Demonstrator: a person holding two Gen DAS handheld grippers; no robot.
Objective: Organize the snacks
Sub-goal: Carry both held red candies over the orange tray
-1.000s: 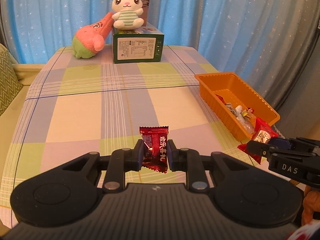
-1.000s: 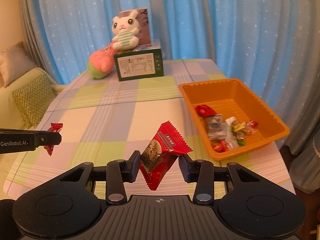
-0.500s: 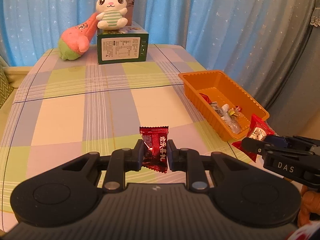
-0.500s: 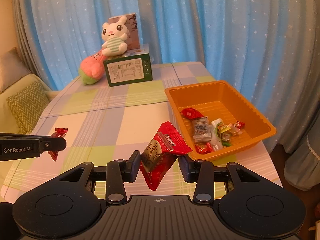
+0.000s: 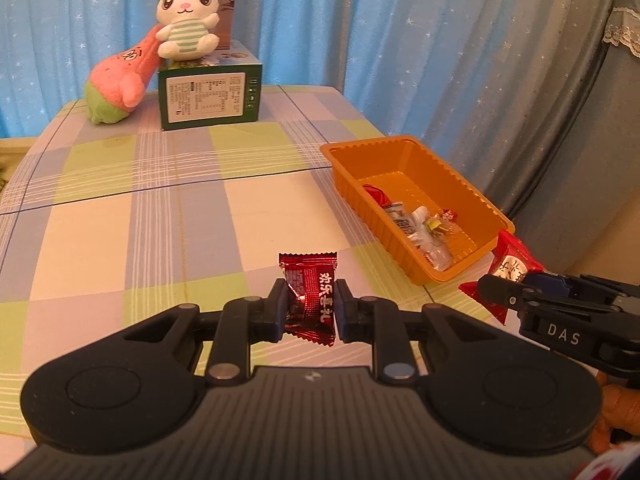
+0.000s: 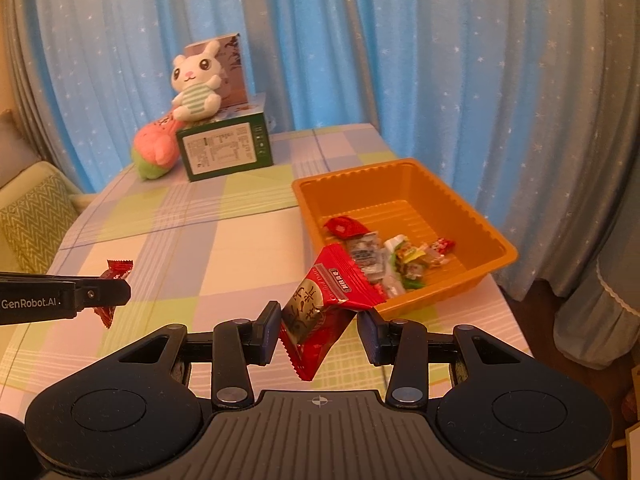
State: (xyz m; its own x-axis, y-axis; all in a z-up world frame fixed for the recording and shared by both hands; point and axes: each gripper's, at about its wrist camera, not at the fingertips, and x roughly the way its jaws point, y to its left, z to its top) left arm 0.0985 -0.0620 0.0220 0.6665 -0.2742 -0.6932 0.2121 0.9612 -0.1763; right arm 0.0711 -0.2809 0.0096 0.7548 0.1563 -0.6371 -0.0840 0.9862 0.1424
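My left gripper [image 5: 310,306] is shut on a dark red candy wrapper [image 5: 310,296] and holds it above the checked tablecloth, left of the orange tray [image 5: 348,158]. It also shows in the right wrist view [image 6: 116,290] with the candy [image 6: 118,270]. My right gripper [image 6: 318,328] is shut on a larger red snack packet [image 6: 324,304], held tilted in front of the orange tray's [image 6: 496,238] near corner. It appears in the left wrist view [image 5: 494,290] with the packet [image 5: 512,264]. The tray holds several wrapped snacks [image 6: 384,252].
A green box [image 5: 210,96] with a white bunny plush [image 5: 186,20] on top and a pink plush [image 5: 120,80] stand at the table's far end. Blue curtains hang behind. A sofa cushion [image 6: 34,220] lies left of the table.
Both grippers have moved closer to the tray, each still holding its snack. The right gripper's packet now overlaps the tray's near corner in its view.
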